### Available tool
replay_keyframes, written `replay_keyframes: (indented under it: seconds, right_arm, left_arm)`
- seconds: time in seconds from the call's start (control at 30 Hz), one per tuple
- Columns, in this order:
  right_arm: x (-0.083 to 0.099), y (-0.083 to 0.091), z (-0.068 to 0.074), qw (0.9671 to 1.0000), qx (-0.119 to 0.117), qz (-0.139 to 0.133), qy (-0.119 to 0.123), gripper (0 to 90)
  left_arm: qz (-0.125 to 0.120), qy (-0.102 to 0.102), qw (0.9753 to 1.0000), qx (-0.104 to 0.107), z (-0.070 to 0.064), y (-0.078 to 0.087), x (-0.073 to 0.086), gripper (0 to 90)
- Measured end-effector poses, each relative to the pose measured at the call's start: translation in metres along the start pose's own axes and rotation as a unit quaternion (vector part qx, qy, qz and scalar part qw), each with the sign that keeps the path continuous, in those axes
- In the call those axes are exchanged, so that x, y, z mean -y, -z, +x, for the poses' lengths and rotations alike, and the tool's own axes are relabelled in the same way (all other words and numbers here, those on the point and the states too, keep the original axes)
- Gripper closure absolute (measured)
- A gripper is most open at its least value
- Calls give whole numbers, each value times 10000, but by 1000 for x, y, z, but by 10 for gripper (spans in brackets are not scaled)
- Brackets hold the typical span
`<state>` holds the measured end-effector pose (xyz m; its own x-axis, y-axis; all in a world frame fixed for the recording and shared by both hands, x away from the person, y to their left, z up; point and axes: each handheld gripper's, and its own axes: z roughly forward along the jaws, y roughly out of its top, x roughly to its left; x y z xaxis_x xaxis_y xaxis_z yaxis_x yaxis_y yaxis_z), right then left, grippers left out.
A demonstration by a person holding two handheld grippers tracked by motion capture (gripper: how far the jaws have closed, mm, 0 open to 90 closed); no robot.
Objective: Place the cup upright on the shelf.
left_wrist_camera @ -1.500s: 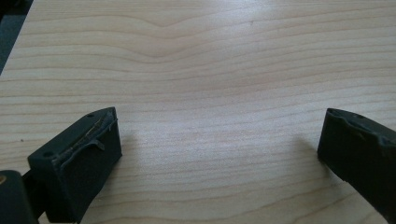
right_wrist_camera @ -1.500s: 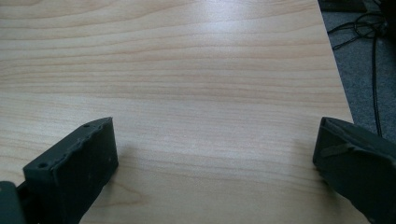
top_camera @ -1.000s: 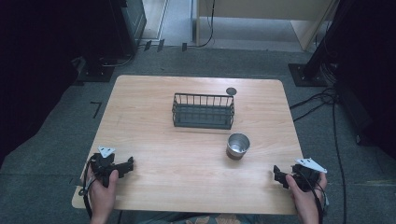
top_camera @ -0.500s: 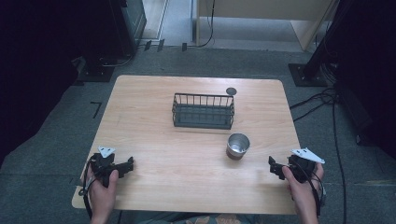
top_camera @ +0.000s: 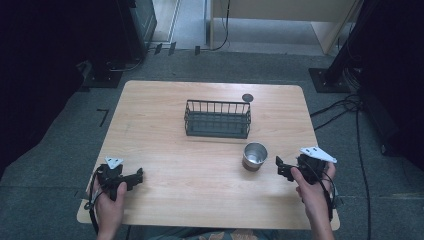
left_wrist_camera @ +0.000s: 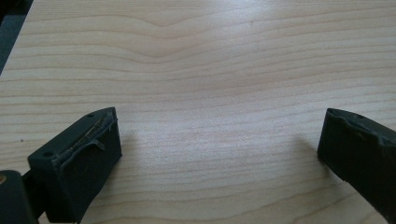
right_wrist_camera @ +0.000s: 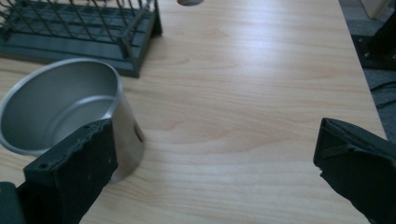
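Right gripper view: right gripper (right_wrist_camera: 215, 163) spread wide just right of cup (right_wrist_camera: 60, 105) (thin steel, likely light, slippery); pinch the rim wall. Left gripper (left_wrist_camera: 219, 154) wide, idle.

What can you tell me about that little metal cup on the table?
The metal cup is a small, shiny, silver-coloured round cup, upright and empty, its open mouth up. It stands on the wooden table, just in front of the dark wire basket and apart from it. The right gripper sits close beside it with jaws wide open, not touching it.
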<state>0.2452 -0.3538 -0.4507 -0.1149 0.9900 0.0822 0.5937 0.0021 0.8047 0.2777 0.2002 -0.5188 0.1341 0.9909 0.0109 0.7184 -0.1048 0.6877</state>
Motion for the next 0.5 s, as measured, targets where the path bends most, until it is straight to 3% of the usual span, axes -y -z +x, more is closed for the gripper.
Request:
replay_keyframes:
  seconds: [0.5]
  right_arm:
    - [-19, -6, 39, 9987, -469, -116, 169, 0]
  left_arm:
    - [0, 0, 10000, 0, 0, 0, 0, 0]
